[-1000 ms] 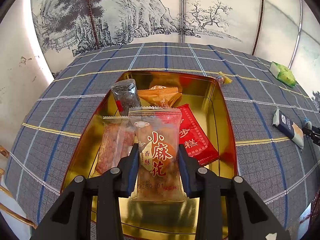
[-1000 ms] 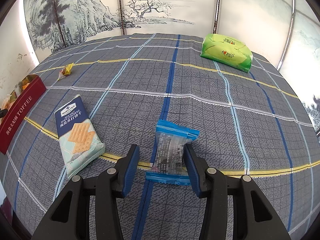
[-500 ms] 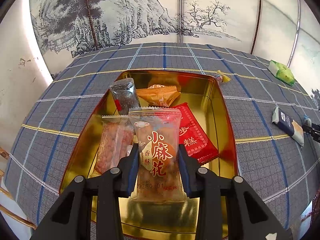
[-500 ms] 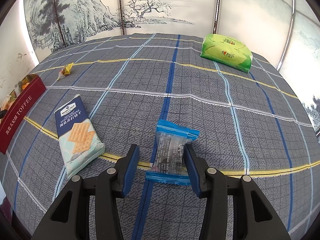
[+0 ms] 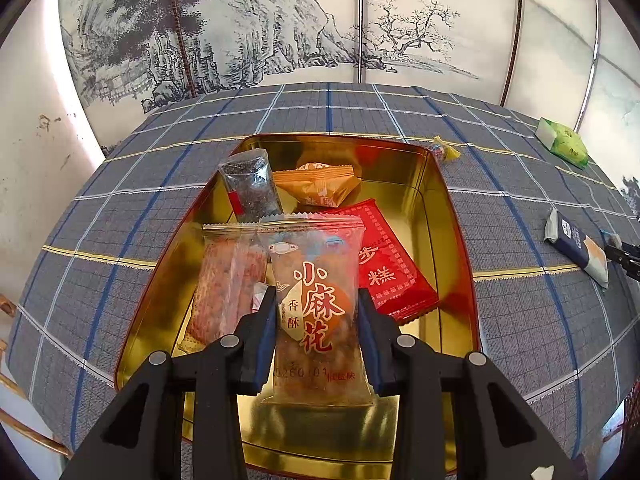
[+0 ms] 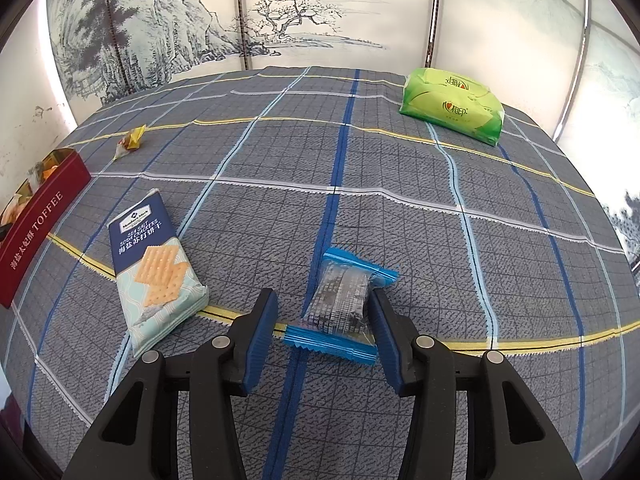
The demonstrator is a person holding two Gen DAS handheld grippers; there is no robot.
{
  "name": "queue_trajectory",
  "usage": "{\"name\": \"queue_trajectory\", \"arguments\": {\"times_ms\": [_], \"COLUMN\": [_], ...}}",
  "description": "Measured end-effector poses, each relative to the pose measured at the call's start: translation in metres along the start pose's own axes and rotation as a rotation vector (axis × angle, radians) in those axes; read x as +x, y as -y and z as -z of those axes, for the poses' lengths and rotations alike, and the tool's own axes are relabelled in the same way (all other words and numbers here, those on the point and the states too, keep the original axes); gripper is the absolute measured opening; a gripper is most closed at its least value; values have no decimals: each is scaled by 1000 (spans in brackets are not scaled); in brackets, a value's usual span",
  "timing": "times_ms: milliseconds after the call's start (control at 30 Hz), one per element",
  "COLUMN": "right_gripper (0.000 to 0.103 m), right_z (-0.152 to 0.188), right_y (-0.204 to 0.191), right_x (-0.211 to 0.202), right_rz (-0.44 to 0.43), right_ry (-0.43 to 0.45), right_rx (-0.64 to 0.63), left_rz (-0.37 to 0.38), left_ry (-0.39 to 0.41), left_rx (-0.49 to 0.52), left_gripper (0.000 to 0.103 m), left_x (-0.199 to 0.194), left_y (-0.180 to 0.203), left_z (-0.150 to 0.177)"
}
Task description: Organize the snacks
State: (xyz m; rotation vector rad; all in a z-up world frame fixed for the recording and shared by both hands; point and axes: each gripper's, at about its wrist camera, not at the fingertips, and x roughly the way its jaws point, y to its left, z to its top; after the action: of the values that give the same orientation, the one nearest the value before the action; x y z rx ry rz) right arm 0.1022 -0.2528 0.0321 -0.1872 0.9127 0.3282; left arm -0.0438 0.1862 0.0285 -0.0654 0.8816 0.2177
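Snack pouch [image 5: 316, 312] sits pinched in the left gripper [image 5: 318, 332] at lower centre, over the gold tin [image 5: 456, 240]; lower it flat before letting go. Right gripper [image 6: 324, 320], spread, straddles the blue-edged packet [image 6: 340, 304] at lower centre; centre it before squeezing.

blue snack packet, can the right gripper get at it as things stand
Probably yes: the right gripper is open with the blue snack packet lying flat between its fingers, nothing over it. The soda cracker pack lies clear to the left.
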Motion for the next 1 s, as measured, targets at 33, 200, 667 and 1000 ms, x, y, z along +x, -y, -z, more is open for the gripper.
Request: {"name": "queue_trajectory", "arguments": {"times_ms": [33, 200, 667, 1000], "right_gripper": [49, 50, 52, 53], "right_z": [0, 0, -1, -1], "right_y": [0, 2, 3, 4], "right_x": [0, 1, 1, 2], "right_rz": [0, 1, 1, 2], "right_ry": [0, -1, -1, -2], "right_rx": [0, 1, -1, 0], "left_rz": [1, -1, 33, 69], "left_ry": [0, 0, -5, -10], "left_rx": [0, 0, -26, -47], "left_gripper": [33, 33, 34, 35], "left_x": [0, 0, 0, 0], "left_y": [0, 0, -1, -14], "left_z": [0, 1, 4, 11]}}
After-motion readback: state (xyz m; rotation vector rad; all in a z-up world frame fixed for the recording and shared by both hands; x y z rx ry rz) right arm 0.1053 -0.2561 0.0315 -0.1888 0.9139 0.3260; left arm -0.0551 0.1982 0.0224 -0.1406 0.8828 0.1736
